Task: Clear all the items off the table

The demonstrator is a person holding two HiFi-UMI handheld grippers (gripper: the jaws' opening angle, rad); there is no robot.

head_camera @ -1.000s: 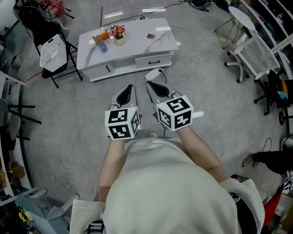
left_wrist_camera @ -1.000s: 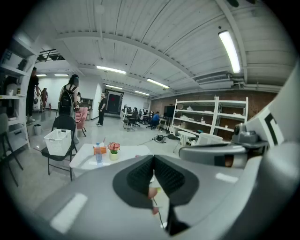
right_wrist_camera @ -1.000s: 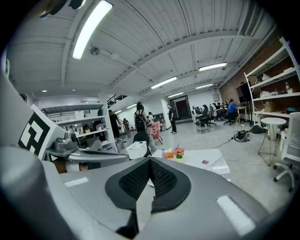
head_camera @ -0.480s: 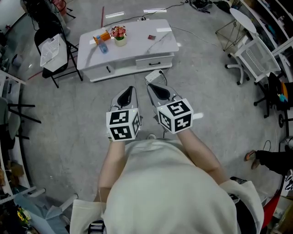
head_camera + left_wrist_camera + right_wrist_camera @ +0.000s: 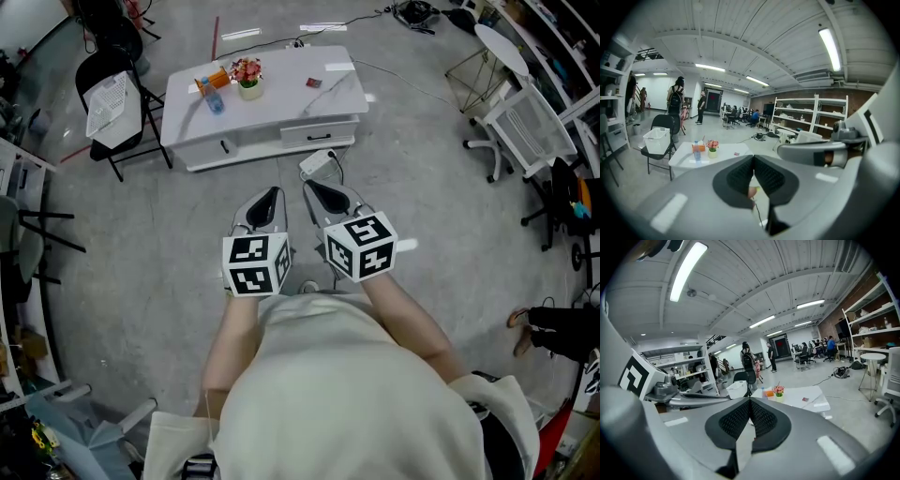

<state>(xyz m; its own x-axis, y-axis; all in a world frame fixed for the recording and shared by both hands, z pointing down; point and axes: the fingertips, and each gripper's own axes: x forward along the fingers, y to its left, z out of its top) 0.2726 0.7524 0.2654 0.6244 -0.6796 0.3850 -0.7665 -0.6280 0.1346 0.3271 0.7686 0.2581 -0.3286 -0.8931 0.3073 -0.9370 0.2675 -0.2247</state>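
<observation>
Facing the tabletop [image 5: 281,89] from well back, fingers [image 5: 740,176] of left gripper [image 5: 271,192] and right gripper [image 5: 308,186] closed empty, bottle [image 5: 215,100] near its left edge.

In the head view, the table [image 5: 281,103] and the power strip [image 5: 317,165] sit slightly lower in the frame. The left gripper [image 5: 271,193] and right gripper [image 5: 310,186] sit lower too.

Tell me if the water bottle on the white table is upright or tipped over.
Upright: the water bottle stands on its base on the table, cap on top.
</observation>
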